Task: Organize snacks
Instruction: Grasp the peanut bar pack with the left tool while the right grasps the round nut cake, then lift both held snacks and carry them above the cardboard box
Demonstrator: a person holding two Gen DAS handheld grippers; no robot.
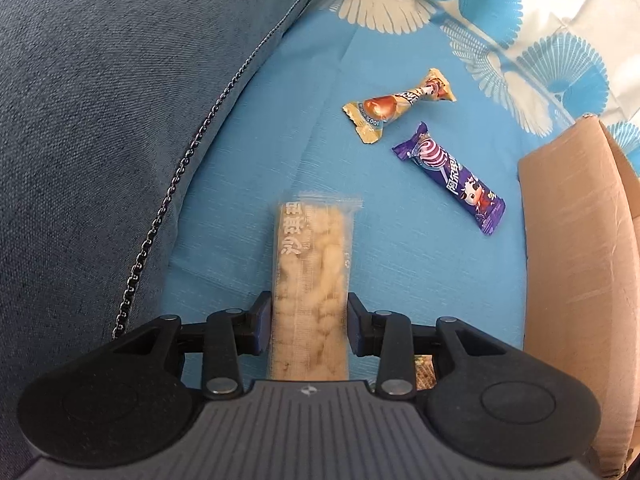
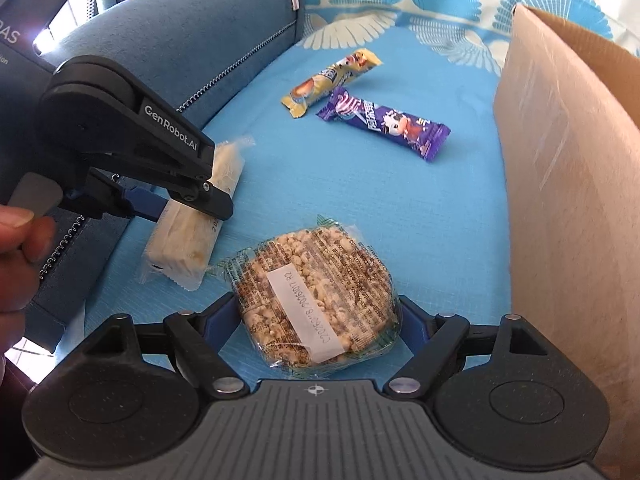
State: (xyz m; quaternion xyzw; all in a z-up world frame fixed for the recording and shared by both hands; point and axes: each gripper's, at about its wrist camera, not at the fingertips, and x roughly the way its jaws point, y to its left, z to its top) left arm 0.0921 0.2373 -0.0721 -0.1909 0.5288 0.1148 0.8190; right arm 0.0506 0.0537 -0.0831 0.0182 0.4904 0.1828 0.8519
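My left gripper (image 1: 309,320) is shut on a long pale snack bar in clear wrap (image 1: 312,280), which points forward over the blue sheet; the bar (image 2: 188,236) and the left gripper (image 2: 182,200) also show in the right wrist view. My right gripper (image 2: 316,320) has its jaws on both sides of a round puffed-rice cake in clear wrap (image 2: 316,304), touching it. A yellow candy wrapper (image 1: 400,106) (image 2: 330,80) and a purple lollipop packet (image 1: 452,178) (image 2: 384,122) lie ahead on the sheet.
A cardboard box (image 1: 576,280) (image 2: 568,200) stands at the right on the blue patterned sheet (image 2: 360,200). A dark blue sofa arm (image 1: 120,120) (image 2: 200,32) with a zipper runs along the left.
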